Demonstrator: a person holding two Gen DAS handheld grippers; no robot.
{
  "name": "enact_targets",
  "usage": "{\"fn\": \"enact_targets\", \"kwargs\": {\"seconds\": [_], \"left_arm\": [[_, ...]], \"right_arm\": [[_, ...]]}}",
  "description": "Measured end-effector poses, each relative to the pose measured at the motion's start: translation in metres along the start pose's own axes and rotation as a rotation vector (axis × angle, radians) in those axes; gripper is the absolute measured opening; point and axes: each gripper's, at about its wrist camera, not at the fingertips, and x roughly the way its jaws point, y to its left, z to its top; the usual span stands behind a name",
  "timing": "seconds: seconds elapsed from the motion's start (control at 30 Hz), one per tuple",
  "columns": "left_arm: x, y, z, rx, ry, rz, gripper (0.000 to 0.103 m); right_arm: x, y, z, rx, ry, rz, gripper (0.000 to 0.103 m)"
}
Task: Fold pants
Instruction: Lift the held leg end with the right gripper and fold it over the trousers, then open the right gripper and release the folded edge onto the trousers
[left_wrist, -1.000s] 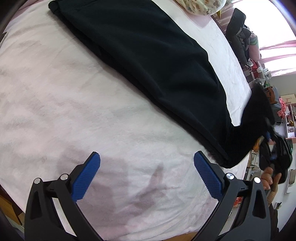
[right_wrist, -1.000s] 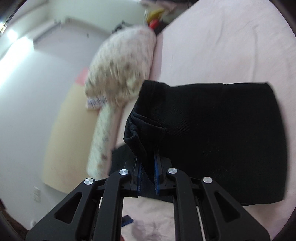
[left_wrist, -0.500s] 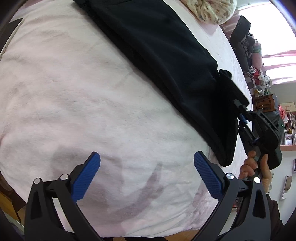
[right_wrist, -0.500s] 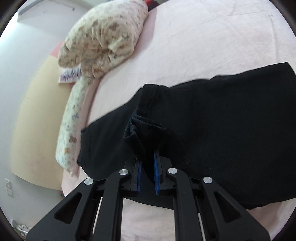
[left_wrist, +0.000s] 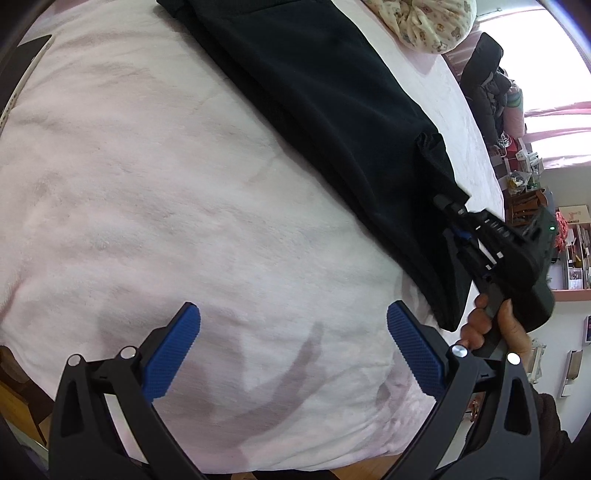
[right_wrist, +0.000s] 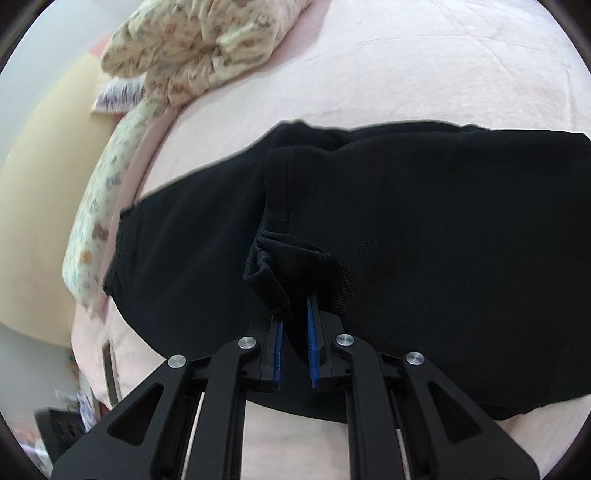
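Observation:
Black pants (left_wrist: 325, 92) lie stretched across a pink bed (left_wrist: 147, 184). My left gripper (left_wrist: 291, 343) is open and empty, low over bare bedding, apart from the pants. My right gripper (right_wrist: 294, 325) is shut on the bunched hem end of the pants (right_wrist: 280, 266) and holds it over the rest of the garment (right_wrist: 443, 240). In the left wrist view the right gripper (left_wrist: 461, 221) shows at the right, by the bed's edge, with the cloth draped from it.
A floral pillow (right_wrist: 192, 55) lies at the head of the bed beyond the pants, also in the left wrist view (left_wrist: 424, 22). A dark chair with clothes (left_wrist: 487, 85) and cluttered shelves (left_wrist: 569, 240) stand past the bed's right side.
My right gripper has carried the pant end from off the bed's edge up and over the garment toward the waist. The left gripper stays open and has shifted slightly.

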Motion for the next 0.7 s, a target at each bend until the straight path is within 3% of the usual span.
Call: {"fn": "enact_targets", "kwargs": {"seconds": [0.03,0.2,0.33,0.37,0.47,0.53,0.7], "left_arm": [[0.001,0.000,0.000,0.001,0.003,0.002,0.101],[0.006,-0.005,0.000,-0.007,0.020,-0.002,0.101],[0.007,-0.009,0.001,0.008,0.025,-0.008,0.101],[0.008,-0.009,0.001,0.006,0.027,-0.008,0.101],[0.009,-0.007,0.004,-0.007,0.031,-0.018,0.101],[0.008,-0.005,0.006,-0.006,0.029,-0.022,0.101],[0.008,0.004,0.008,-0.020,0.026,-0.016,0.101]], "right_arm": [[-0.001,0.003,0.000,-0.024,-0.017,-0.009,0.011],[0.019,0.011,-0.004,-0.113,0.075,-0.116,0.016],[0.009,0.030,-0.014,-0.246,0.070,-0.135,0.048],[0.007,0.034,-0.018,-0.272,0.073,-0.131,0.051],[-0.007,0.044,-0.035,-0.350,0.088,-0.056,0.051],[-0.025,0.041,-0.043,-0.350,0.051,0.024,0.044],[-0.052,-0.004,-0.026,-0.175,-0.100,-0.095,0.035]]}}
